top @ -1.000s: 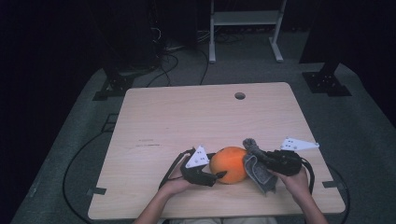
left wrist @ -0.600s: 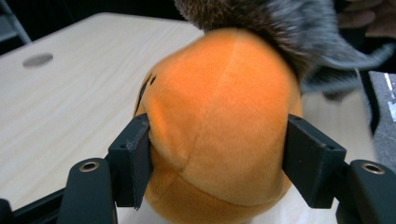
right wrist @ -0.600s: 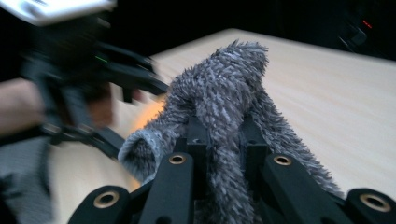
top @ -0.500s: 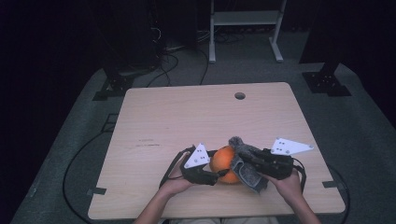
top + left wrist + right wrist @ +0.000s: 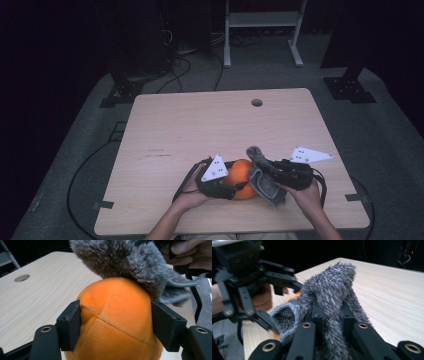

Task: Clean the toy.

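Your left gripper clamps the orange plush ball, a pad on either flank, holding it steady near the table's front edge (in the left gripper view its jaws have just eased apart a little, yet the pads press the fabric). Your right gripper is pinched tight on the grey fuzzy sock, whose open cuff droops to one side. Its body drapes over the ball's top, seemingly ready for pulling over.
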`<act>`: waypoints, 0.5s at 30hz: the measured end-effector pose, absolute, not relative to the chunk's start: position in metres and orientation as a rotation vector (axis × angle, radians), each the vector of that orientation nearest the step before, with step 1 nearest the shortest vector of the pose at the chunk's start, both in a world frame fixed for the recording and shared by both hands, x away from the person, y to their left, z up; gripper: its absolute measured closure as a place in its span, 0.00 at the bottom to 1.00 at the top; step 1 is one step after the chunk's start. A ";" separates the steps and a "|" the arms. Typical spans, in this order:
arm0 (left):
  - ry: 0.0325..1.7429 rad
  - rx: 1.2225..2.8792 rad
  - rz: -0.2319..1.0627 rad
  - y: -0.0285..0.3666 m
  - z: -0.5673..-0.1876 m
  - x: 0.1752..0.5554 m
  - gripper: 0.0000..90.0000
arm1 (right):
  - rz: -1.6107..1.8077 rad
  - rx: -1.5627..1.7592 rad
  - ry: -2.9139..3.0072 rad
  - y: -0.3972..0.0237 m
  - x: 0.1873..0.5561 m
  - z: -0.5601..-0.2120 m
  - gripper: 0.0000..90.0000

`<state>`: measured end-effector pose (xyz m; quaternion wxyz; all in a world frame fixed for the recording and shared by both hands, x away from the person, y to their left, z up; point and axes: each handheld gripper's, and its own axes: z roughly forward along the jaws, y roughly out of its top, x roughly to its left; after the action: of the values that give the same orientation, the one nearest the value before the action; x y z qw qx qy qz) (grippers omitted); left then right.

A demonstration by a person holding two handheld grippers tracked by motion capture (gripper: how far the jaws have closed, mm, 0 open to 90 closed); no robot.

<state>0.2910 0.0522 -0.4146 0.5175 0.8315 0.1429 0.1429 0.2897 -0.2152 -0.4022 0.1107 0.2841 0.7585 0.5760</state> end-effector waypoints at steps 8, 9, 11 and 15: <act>0.359 1.992 0.224 0.070 -0.422 0.305 0.10 | 1.646 0.856 2.254 -0.219 0.291 -0.416 0.87; 0.365 2.001 0.209 0.070 -0.425 0.307 0.09 | 1.653 0.863 2.255 -0.220 0.292 -0.417 0.87; 0.356 2.009 0.168 0.068 -0.432 0.310 0.07 | 1.661 0.862 2.258 -0.223 0.293 -0.418 0.87; 0.309 2.013 0.241 0.061 -0.439 0.306 0.15 | 1.662 0.880 2.251 -0.225 0.296 -0.420 0.87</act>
<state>0.3059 0.0606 -0.4392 0.5187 0.8392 0.1287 0.1006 0.2962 -0.2252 -0.4200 0.1038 0.2983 0.7632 0.5636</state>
